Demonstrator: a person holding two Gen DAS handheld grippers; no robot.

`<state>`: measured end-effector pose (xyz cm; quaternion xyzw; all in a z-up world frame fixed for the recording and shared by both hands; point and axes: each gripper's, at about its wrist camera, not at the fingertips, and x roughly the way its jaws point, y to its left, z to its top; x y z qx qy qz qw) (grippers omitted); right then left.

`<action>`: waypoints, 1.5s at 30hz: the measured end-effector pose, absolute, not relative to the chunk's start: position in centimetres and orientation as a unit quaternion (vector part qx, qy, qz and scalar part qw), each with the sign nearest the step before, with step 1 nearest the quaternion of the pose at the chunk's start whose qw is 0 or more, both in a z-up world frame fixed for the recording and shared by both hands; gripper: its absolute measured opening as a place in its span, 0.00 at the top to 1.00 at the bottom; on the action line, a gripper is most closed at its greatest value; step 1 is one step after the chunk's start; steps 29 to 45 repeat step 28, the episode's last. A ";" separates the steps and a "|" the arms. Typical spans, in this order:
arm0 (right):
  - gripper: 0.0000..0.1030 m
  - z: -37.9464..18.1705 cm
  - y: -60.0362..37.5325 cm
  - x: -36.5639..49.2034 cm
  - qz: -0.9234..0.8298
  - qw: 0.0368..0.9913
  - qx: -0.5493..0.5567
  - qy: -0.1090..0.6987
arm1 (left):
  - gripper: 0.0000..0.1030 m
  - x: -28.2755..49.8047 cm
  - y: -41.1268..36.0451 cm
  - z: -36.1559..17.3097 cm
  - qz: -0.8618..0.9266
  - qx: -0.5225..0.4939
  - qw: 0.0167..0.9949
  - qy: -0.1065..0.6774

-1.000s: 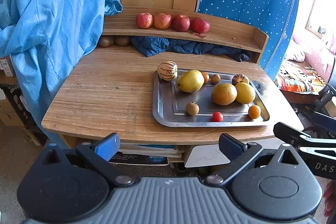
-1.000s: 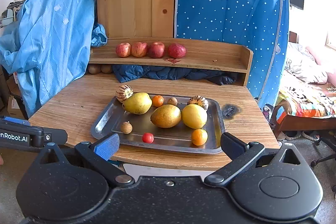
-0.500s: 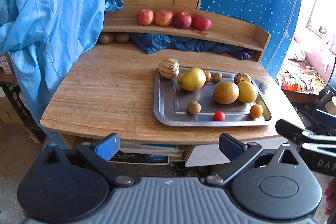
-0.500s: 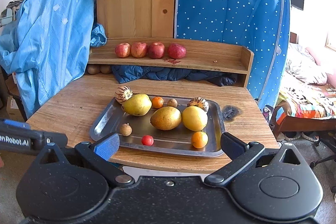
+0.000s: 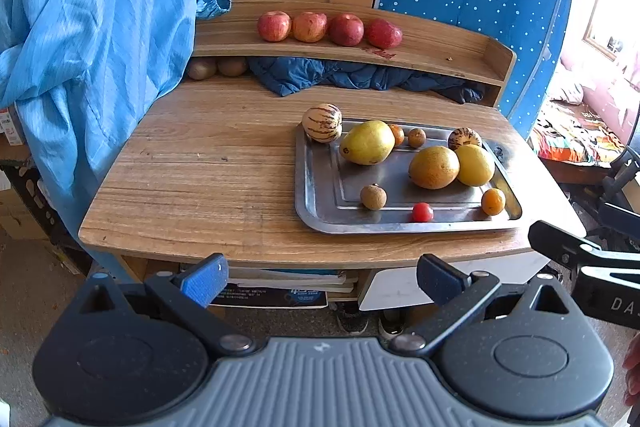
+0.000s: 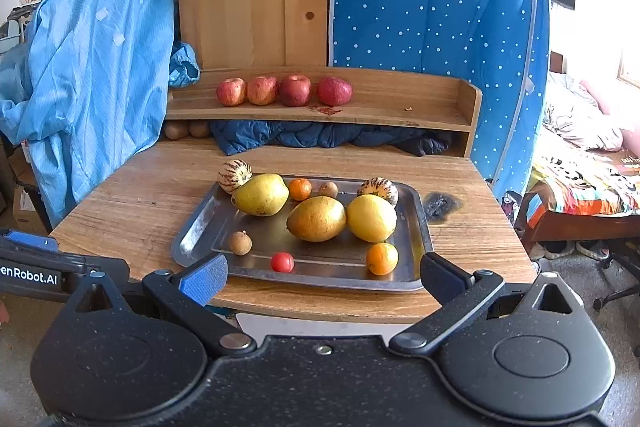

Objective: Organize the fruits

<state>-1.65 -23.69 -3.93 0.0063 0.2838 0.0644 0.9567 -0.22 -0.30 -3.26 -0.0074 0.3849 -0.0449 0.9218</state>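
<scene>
- The left gripper (image 5: 320,277) is held short of the table (image 5: 200,179), fingers spread wide apart and empty.
- The right gripper (image 6: 322,277) is held likewise at the table's near edge, fingers apart, nothing between them.
- Mixed fruits are gathered loose on the tray (image 6: 192,243): a pear (image 6: 261,194), a tomato (image 6: 282,261), a longan (image 6: 240,242), others beside them.
- Four apples (image 6: 280,90) are lined up touching on the shelf (image 6: 400,111), apparently a finished group.
- Both tools are judged poised for a first pick, since no tray fruit is yet gripped.
</scene>
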 end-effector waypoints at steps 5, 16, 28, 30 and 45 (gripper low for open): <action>0.01 -3.9 -23.6 -1.6 0.065 0.957 0.003 0.282 | 0.01 -0.2 -0.4 -3.2 -0.040 -0.004 0.923 0.382; 0.01 -3.7 -23.6 -1.1 0.068 0.958 -0.011 0.277 | 0.01 0.1 -0.6 -2.8 -0.034 0.005 0.929 0.370; 0.01 -4.0 -23.7 -0.3 0.068 0.957 -0.015 0.281 | 0.01 0.6 -0.8 -3.0 -0.030 0.003 0.927 0.374; 0.01 -4.0 -23.7 -0.3 0.068 0.957 -0.015 0.281 | 0.01 0.6 -0.8 -3.0 -0.030 0.003 0.927 0.374; 0.01 -4.0 -23.7 -0.3 0.068 0.957 -0.015 0.281 | 0.01 0.6 -0.8 -3.0 -0.030 0.003 0.927 0.374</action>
